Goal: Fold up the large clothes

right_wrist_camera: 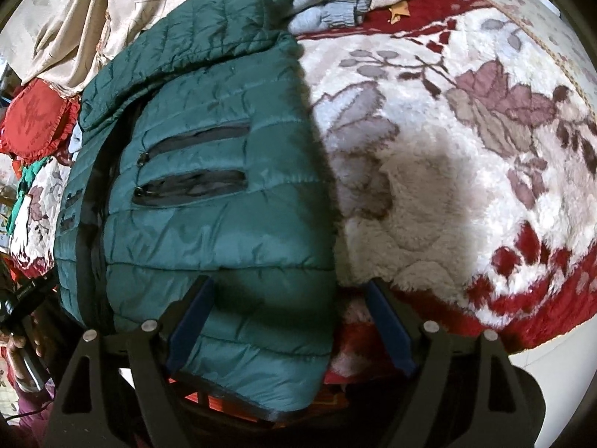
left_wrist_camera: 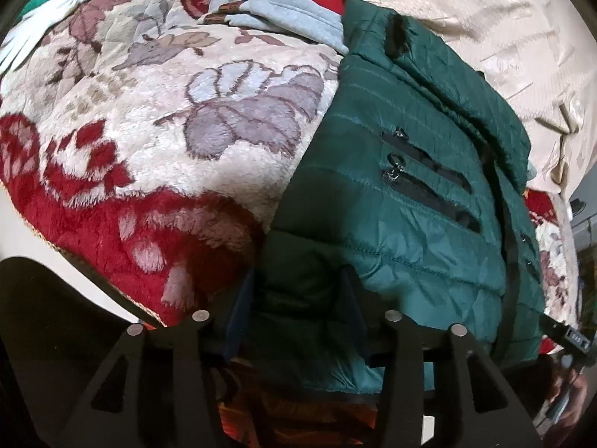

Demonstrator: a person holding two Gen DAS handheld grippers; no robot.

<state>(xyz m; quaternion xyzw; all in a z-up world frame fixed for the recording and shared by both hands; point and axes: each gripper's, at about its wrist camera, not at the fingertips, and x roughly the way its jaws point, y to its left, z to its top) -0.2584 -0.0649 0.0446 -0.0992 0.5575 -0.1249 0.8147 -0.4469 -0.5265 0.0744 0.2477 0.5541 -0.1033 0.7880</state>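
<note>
You've got the green puffer jacket (left_wrist_camera: 410, 194) lying on the floral plush blanket (left_wrist_camera: 168, 119), hem end toward you, collar end up by the grey sweater (left_wrist_camera: 283, 15) at the far side. Left gripper (left_wrist_camera: 298, 298) has its fingers straddling the near hem corner w/ fabric bunched between them; they look partly closed, but whether they're actually pinching I can't tell. Right gripper (right_wrist_camera: 287, 298) stands wide, one finger over the jacket's edge, the other over bare blanket, nothing held.

Risks, imo: slick nylon, puffy fill, so a shallow bite on the hem probably slips out mid-lift. Right side could grab blanket pile along w/ the jacket edge and drag both. Open zip pockets (left_wrist_camera: 425, 171) may snag a fingertip.

Containers: none in either view, nothing to report there
</note>
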